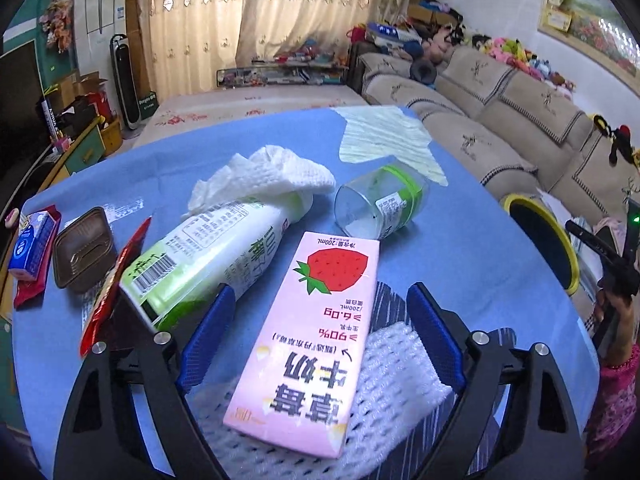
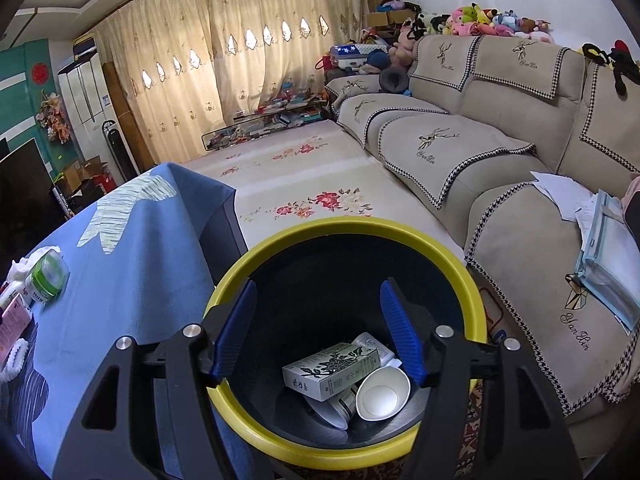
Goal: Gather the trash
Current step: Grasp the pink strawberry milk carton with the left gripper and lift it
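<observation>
Nearest first: left gripper [image 1: 316, 330] stands wide, empty, blue pads [image 1: 208, 332] either side of the pink carton [image 1: 310, 344] but clear of it. No contact visible on either flank. Carton lies flat on white foam netting [image 1: 396, 368] on the blue table [image 1: 472, 248]. Its long axis runs away from the tool, roughly along the line the fingers point, leaning a little to the right at the far end. So the jaws already straddle the short width; closing should catch the two long sides. Judgement: a small turn to square the pads with the carton's sides, then down and close.

Just left of the carton, the green-and-white bottle [image 1: 200, 256] lies on its side, close to the left pad; risk of nudging it on closing. A paper towel [image 1: 264, 176] is draped over its far end. Beyond the carton, a clear jar [image 1: 380, 204] lies on its side.

Right gripper [image 2: 316, 332] is released, nothing between its pads, poised over the yellow-rimmed bin [image 2: 452, 256], which already holds a box [image 2: 332, 368] and a paper cup [image 2: 384, 394]. Bin stands off the table's right edge. Left hand is plainly the nearer to the carton; right is well apart from it.
</observation>
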The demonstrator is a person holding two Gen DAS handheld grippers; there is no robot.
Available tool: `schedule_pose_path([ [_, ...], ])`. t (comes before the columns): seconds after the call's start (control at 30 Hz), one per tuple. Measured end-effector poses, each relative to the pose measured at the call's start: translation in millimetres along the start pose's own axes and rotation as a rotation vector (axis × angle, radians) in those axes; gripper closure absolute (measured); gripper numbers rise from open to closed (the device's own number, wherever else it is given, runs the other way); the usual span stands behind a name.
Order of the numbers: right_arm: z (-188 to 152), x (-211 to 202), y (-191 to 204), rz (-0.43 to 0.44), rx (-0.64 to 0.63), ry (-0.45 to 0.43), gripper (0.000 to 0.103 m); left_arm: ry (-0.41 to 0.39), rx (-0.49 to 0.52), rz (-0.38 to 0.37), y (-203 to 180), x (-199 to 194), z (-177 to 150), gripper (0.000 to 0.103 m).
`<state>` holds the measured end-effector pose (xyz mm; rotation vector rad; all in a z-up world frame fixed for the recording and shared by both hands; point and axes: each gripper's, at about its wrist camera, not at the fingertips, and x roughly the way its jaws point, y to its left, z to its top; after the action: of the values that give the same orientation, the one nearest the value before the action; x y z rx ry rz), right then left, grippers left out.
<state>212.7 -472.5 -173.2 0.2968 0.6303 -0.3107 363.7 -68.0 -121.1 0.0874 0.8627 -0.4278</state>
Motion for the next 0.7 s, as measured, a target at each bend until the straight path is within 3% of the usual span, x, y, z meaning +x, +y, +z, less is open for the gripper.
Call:
schedule_pose_path([
  [0.4, -4, 3, 2, 0.016, -0.002, 0.013, 0.041, 0.091, 0.004, 0.014, -2, 32, -1, 0.040],
  [0.53, -5, 1, 0, 0.018, 0.005, 0.011, 0.041, 0.082, -0.009, 0.007, -2, 28, -1, 0.052],
  [0.7, -7, -5, -3, 0.026, 0.015, 0.007, 0.041, 0.034, 0.011, 0.027, -9, 9, 1, 0.052],
])
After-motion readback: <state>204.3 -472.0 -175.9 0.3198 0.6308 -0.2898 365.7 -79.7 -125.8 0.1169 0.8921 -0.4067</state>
